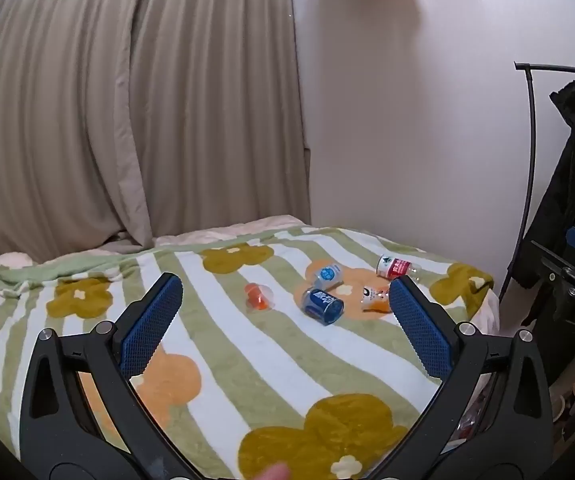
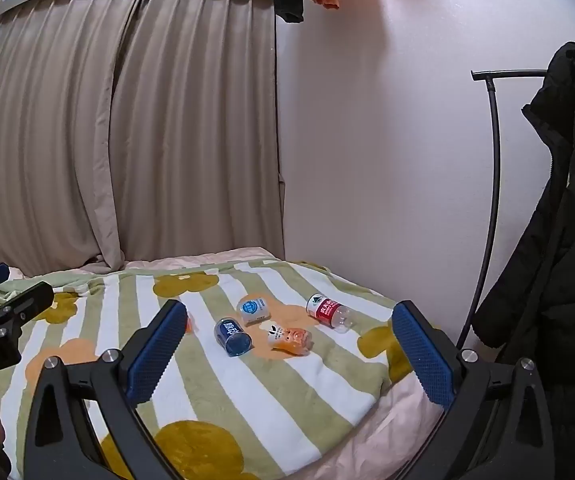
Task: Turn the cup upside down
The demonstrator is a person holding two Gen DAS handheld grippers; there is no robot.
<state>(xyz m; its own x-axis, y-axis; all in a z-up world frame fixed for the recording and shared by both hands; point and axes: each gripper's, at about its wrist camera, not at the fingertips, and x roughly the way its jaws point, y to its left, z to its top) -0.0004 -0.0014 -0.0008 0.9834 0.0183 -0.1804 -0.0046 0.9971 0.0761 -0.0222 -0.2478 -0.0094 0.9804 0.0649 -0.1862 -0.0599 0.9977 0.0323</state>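
Blue-padded and spread wide with nothing between its jaws, the left gripper (image 1: pixel 285 294) hovers level above the striped flower-print blanket (image 1: pixel 223 344). The right gripper (image 2: pixel 289 322) hangs likewise released. The dark blue cylindrical cup (image 1: pixel 322 305) lies on its side at twelve o'clock, beside a clear plastic bottle with a red label (image 2: pixel 329 312).

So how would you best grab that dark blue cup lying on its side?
Likely across the dark blue cup at mid-body, from above, gripper fingers on its two curved sides. It lies tipped on the blanket with its round end facing the camera, and neighbours sit close behind and right.
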